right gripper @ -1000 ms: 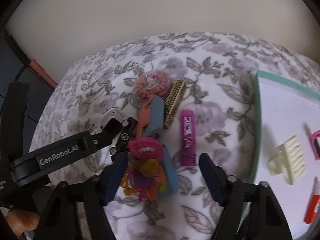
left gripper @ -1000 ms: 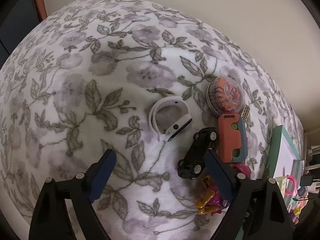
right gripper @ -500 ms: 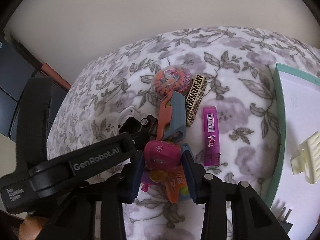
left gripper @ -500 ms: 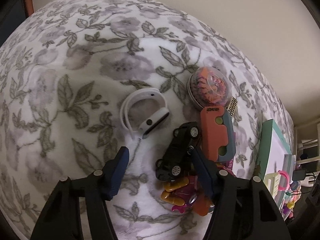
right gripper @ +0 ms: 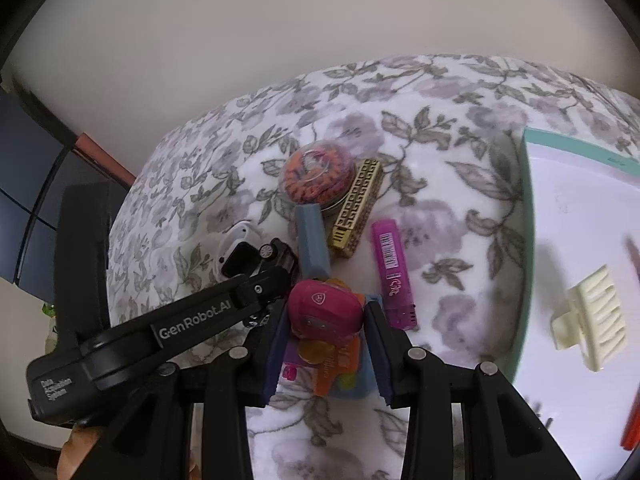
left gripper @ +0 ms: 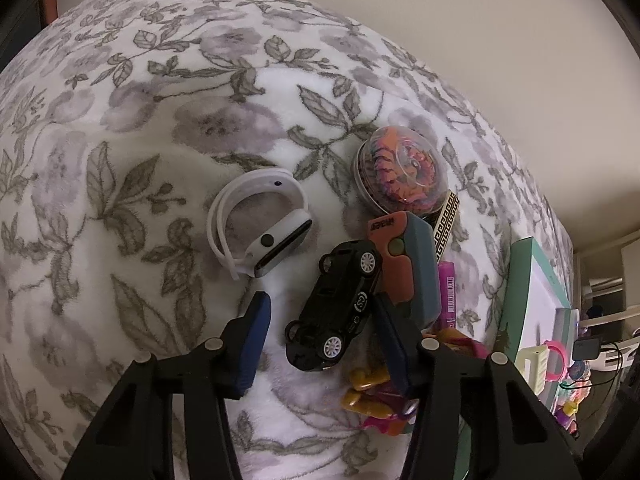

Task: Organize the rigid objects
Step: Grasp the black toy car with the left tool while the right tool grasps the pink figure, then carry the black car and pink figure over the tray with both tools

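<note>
Left gripper (left gripper: pixel 320 332) jaws closing; right gripper (right gripper: pixel 326 340) jaws clamped, both angled downward.

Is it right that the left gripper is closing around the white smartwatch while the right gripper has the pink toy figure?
Not quite. The left gripper is closing around the black toy car, right pad touching it, left pad not yet; the white smartwatch lies beyond, as the left wrist view shows. The right gripper does hold the pink toy figure.
</note>
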A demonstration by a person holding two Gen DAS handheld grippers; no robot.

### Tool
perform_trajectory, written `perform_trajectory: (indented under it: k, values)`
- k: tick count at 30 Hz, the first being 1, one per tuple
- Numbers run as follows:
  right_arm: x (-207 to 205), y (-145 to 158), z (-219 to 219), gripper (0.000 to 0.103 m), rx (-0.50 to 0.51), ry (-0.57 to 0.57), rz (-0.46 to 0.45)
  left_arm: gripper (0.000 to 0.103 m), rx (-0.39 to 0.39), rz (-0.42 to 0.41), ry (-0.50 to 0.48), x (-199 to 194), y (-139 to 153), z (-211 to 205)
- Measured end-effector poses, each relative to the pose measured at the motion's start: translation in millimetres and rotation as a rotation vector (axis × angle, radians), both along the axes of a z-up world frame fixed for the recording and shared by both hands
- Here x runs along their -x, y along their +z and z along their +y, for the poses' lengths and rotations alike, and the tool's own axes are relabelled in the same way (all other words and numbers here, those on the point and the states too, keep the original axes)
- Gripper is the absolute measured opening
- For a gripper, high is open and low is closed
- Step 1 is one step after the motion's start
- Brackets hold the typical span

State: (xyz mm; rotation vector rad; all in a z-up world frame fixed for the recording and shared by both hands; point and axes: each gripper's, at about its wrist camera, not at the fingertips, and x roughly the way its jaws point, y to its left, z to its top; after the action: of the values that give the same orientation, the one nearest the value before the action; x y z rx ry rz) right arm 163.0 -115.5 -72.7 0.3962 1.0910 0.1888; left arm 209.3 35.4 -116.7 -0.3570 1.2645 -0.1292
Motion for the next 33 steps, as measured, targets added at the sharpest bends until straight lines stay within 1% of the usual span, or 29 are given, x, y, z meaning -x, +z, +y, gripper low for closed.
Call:
perform_trajectory:
  k: [2, 4, 7, 10, 13, 15, 19, 23, 29, 33]
  values:
    - [0.4, 2.3, -5.5, 0.040, -0.012, -0.013, -0.002, 0.054, -0.020, -0.004, -0.017, 0.7, -0.9, -5.0]
    - [1.1, 5.2, -10.9, 0.040, -0.019, -0.020, -0.007, 0.050, -0.029, -0.006, -0.026, 1.1, -1.8, -7.8]
    - [2.4, 9.5, -17.8, 0.040, -0.026, -0.032, -0.015, 0.039, -0.018, -0.012, -0.034, 2.0, -0.2, -9.7]
    - [3.3, 14.1, -23.4, 0.040, -0.036, -0.042, -0.024, 0.038, -0.037, -0.015, -0.048, 1.5, 0.6, -15.2]
    - [4.9, 20.0, -27.0, 0.040, -0.040, -0.046, -0.037, 0.038, -0.019, -0.015, -0.032, 1.7, 2.5, -13.3]
    - [5.6, 24.2, -29.3, 0.040, -0.046, -0.049, -0.045, 0.037, -0.021, -0.027, -0.017, 2.5, 7.8, -9.3]
    - [8.0, 34.1, -36.4, 0.040, -0.056, -0.064, -0.062, 0.037, -0.031, -0.071, 0.007, 3.6, 28.3, -1.2]
    - [13.3, 47.6, -47.2, 0.040, -0.056, -0.091, -0.090, 0.037, -0.035, -0.146, 0.013, 7.7, 58.5, 1.1]
    - [27.3, 71.2, -77.9, 0.040, -0.019, -0.172, -0.128, 0.037, -0.028, -0.250, -0.026, 15.2, 103.7, -13.8]
    - [37.4, 83.5, -103.3, 0.040, 0.049, -0.245, -0.135, 0.038, -0.031, -0.287, -0.078, 22.3, 122.1, -33.3]
